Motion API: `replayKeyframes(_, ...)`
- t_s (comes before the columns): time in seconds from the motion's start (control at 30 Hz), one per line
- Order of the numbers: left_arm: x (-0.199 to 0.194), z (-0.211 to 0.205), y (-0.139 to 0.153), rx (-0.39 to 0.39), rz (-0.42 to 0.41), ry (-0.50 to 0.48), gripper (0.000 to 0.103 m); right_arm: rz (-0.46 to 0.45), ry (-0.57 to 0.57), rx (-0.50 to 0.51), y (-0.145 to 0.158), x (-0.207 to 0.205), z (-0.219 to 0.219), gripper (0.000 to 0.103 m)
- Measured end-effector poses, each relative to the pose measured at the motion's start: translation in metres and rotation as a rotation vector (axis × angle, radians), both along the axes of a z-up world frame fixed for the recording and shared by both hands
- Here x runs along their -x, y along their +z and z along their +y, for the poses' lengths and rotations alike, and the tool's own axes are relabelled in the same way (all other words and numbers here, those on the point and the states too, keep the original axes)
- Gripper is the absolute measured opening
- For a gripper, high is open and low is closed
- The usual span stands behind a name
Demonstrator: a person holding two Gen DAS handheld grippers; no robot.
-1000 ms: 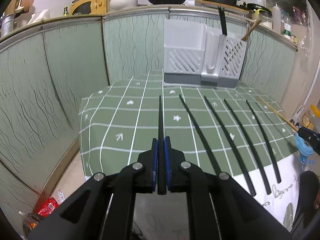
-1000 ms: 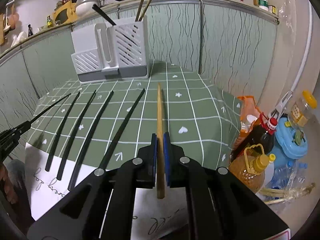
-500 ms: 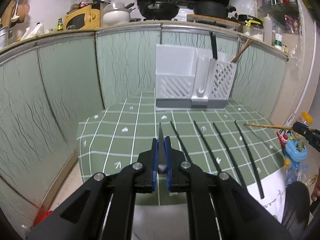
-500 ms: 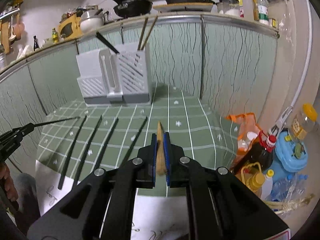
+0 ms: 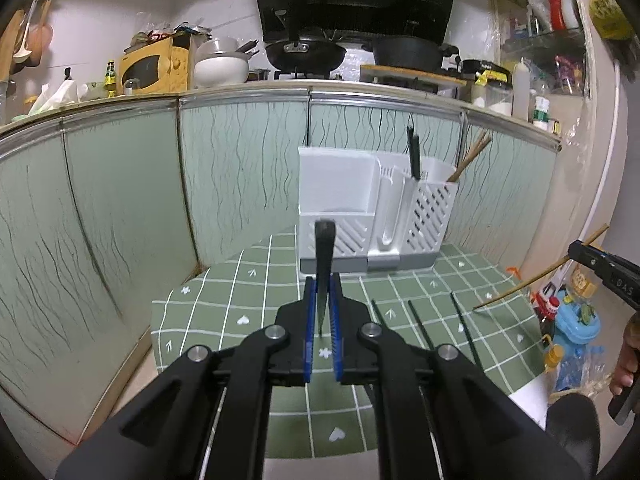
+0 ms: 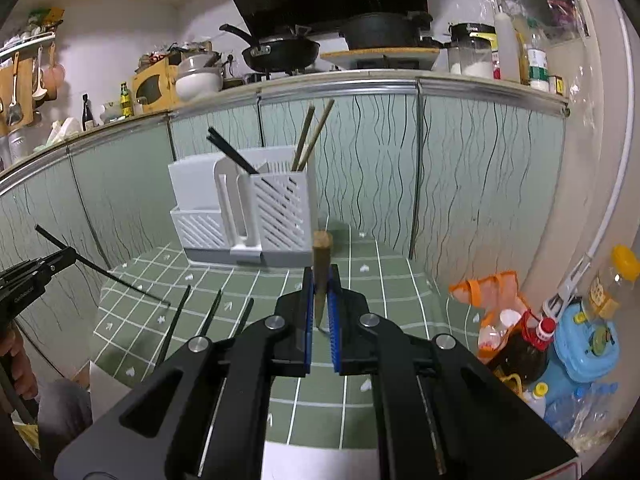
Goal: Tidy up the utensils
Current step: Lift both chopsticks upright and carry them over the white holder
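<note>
My left gripper (image 5: 322, 294) is shut on a black chopstick (image 5: 324, 240), held in the air and pointing at the white utensil holder (image 5: 344, 200). My right gripper (image 6: 320, 294) is shut on a wooden chopstick (image 6: 322, 258), also lifted clear of the table. Each gripper shows in the other's view: the right gripper (image 5: 576, 249) with its wooden chopstick (image 5: 536, 278), the left gripper (image 6: 69, 255) with its black chopstick (image 6: 104, 273). The holder (image 6: 276, 208) has black chopsticks (image 6: 230, 154) and wooden chopsticks (image 6: 312, 136) standing in it. Three black chopsticks (image 6: 210, 314) lie on the green checked tablecloth (image 6: 360, 288).
Green cabinet fronts (image 5: 120, 208) rise behind and left of the table. To its right stand an oil bottle (image 6: 524, 352), a blue container (image 6: 584, 344) and an orange bag (image 6: 488, 296). White paper (image 6: 104, 392) hangs over the front edge. A hand (image 5: 628, 360) grips the right handle.
Both grippers rose, each lifting its chopstick off the tablecloth. The views tilted up, so the holder and the counter behind now sit lower in the frame.
</note>
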State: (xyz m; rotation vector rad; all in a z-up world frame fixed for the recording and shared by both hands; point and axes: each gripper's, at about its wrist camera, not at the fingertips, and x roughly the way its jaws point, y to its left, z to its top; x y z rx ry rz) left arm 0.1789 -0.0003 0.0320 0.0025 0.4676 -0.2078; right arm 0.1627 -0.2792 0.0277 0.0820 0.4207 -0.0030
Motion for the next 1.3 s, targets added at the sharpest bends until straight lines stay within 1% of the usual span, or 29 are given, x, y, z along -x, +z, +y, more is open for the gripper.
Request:
replayKeyframes(0.3, -0.013, 0.001, 0.019, 0.011, -0.026, -0.034, 0.008, -0.017, 0.049, -0.004, 0.021, -0.015, -0.007, 0.006)
replayKeyframes(0.6, -0.032, -0.006, 0.044, 0.023, -0.050, -0.081, 0.008, -0.018, 0.114, -0.012, 0.055, -0.024, -0.010, 0.006)
replayKeyframes(0.67, -0.043, -0.010, 0.052, 0.037, -0.030, -0.110, 0.008, -0.020, 0.130, -0.001, 0.064, -0.027, -0.008, 0.006)
replayKeyframes(0.83, -0.062, -0.023, 0.068, 0.056, -0.011, -0.162, 0.008, -0.005, 0.188, 0.011, 0.085, -0.037, -0.004, 0.006)
replayKeyframes(0.93, -0.076, -0.035, 0.079, 0.064, 0.009, -0.236, 0.008, 0.007, 0.220, 0.006, 0.097, -0.047, -0.006, 0.006)
replayKeyframes(1.03, -0.085, -0.051, 0.092, 0.049, -0.004, -0.301, 0.008, 0.016, 0.256, -0.014, 0.110, -0.057, -0.007, 0.006)
replayKeyframes(1.13, -0.091, -0.068, 0.108, 0.042, -0.031, -0.360, 0.008, 0.018, 0.278, -0.009, 0.125, -0.068, -0.007, 0.006)
replayKeyframes(1.2, -0.096, -0.075, 0.118, 0.055, -0.040, -0.376, 0.008, 0.018, 0.297, -0.017, 0.137, -0.076, -0.009, 0.006)
replayKeyframes(1.3, -0.109, -0.088, 0.135, 0.069, -0.060, -0.392, 0.008, 0.013, 0.309, 0.018, 0.153, -0.088, -0.007, 0.006)
